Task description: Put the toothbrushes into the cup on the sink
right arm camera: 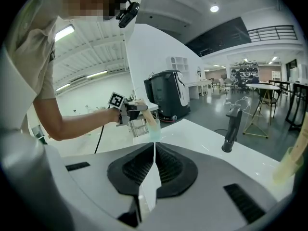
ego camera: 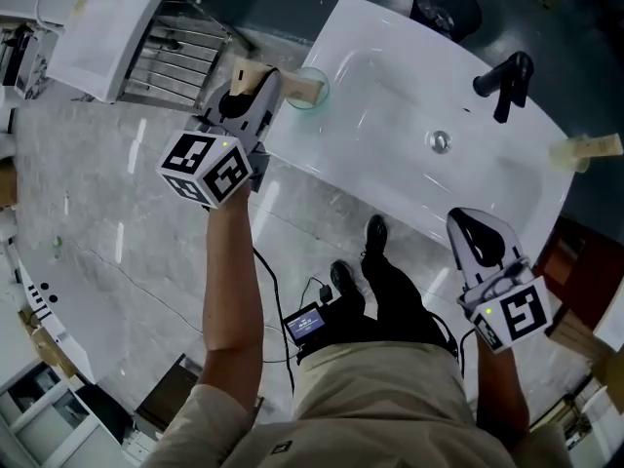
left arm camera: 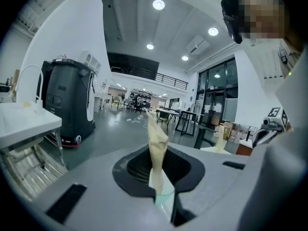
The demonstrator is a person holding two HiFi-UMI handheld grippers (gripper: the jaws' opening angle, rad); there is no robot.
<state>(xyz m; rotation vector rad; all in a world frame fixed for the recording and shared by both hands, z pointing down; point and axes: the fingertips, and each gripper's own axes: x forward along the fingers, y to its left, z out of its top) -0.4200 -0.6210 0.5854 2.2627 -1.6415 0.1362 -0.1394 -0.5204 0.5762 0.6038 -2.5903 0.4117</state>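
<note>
My left gripper (ego camera: 276,86) is shut on a beige toothbrush (ego camera: 302,90), right at the sink's left corner. The brush's far end is at the rim of a clear greenish cup (ego camera: 310,94) that stands there. In the left gripper view the toothbrush (left arm camera: 157,143) sticks out from between the jaws, and the cup (left arm camera: 165,198) shows pale just beneath them. A second beige toothbrush (ego camera: 587,150) lies on the sink's right edge, also seen in the right gripper view as the toothbrush (right arm camera: 294,157). My right gripper (ego camera: 472,226) is shut and empty, off the sink's (ego camera: 390,76) front edge.
A black faucet (ego camera: 506,82) and a drain (ego camera: 440,141) are in the white basin. A black bin (ego camera: 446,6) stands behind the sink, and a metal rack (ego camera: 174,55) is to the left. The person's legs and shoes (ego camera: 375,234) are on the marble floor below.
</note>
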